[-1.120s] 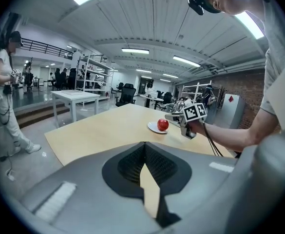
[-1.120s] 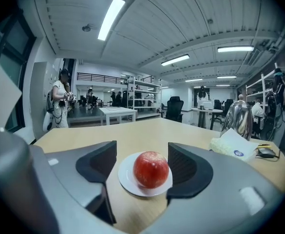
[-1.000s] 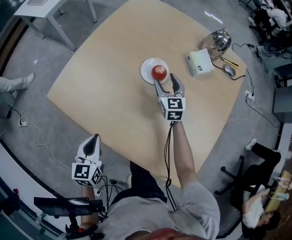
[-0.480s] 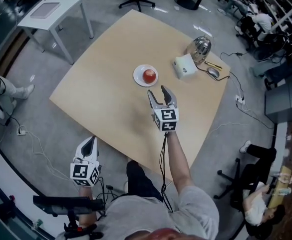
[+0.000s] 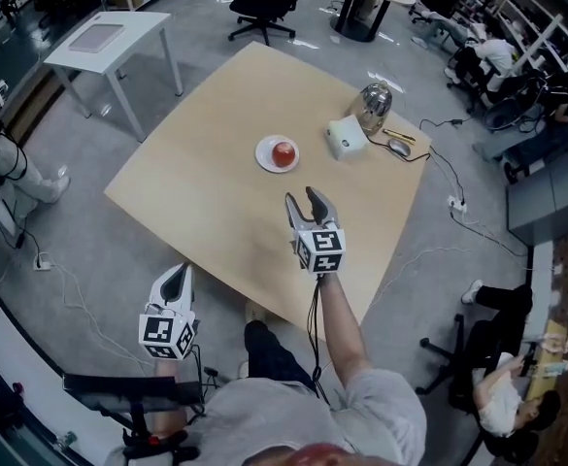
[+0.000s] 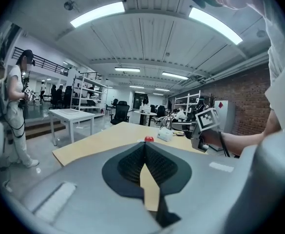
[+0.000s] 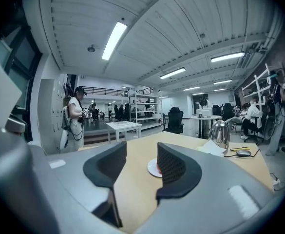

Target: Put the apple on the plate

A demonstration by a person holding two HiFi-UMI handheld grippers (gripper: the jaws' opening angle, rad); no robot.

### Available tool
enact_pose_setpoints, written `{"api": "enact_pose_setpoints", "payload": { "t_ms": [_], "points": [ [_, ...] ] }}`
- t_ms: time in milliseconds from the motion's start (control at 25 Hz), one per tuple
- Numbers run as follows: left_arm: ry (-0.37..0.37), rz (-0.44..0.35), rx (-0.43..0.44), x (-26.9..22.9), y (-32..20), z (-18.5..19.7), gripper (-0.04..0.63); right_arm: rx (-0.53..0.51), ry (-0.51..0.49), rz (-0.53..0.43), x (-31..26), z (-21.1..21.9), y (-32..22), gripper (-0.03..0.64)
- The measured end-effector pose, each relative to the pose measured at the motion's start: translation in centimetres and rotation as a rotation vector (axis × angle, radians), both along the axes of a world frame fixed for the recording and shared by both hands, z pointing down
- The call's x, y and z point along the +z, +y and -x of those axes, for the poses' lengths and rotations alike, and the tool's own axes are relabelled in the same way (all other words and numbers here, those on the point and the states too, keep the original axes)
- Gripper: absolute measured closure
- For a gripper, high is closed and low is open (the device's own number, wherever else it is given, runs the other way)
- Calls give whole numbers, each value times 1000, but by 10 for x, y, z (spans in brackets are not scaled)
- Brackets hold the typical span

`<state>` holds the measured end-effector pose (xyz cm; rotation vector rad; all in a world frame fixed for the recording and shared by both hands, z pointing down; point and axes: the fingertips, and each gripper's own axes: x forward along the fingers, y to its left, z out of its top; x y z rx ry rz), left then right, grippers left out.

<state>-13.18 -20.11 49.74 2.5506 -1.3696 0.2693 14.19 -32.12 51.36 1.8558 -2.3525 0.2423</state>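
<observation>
The round red apple [image 5: 284, 152] sits on a small white disc of a plate [image 5: 267, 159], perhaps ceramic, on the smooth pale wooden desk [image 5: 206, 192]. The right tongs [image 5: 304, 199] hang well short of the plate. Their ribbed dark jaws are spread and empty and have just been narrowing. The left tongs [image 5: 178, 272] are pressed together, beyond the desk's edge.

No legible text, label, brand, number or sign in any view.

The head view looks steeply down on the table [image 5: 196, 192], which both gripper views face low and nearly level.
</observation>
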Motion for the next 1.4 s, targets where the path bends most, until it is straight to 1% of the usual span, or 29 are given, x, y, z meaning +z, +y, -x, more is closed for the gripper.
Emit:
{"api": "enact_pose_setpoints", "payload": {
  "t_ms": [320, 560, 960, 1200, 1400],
  "points": [
    [11, -34, 15, -18, 34, 3, 575, -10, -9, -22, -21, 14, 55, 451],
    [21, -63, 32, -32, 58, 2, 575, -18, -10, -34, -37, 20, 106, 500],
    [30, -82, 40, -54, 111, 3, 575, -14, -34, -46, -58, 29, 191, 514],
    [41, -98, 37, -54, 123, 8, 575, -10, -34, -53, -55, 37, 223, 533],
    [52, -98, 50, -52, 130, 3, 575, 4, -21, -61, -57, 37, 245, 554]
  ]
}}
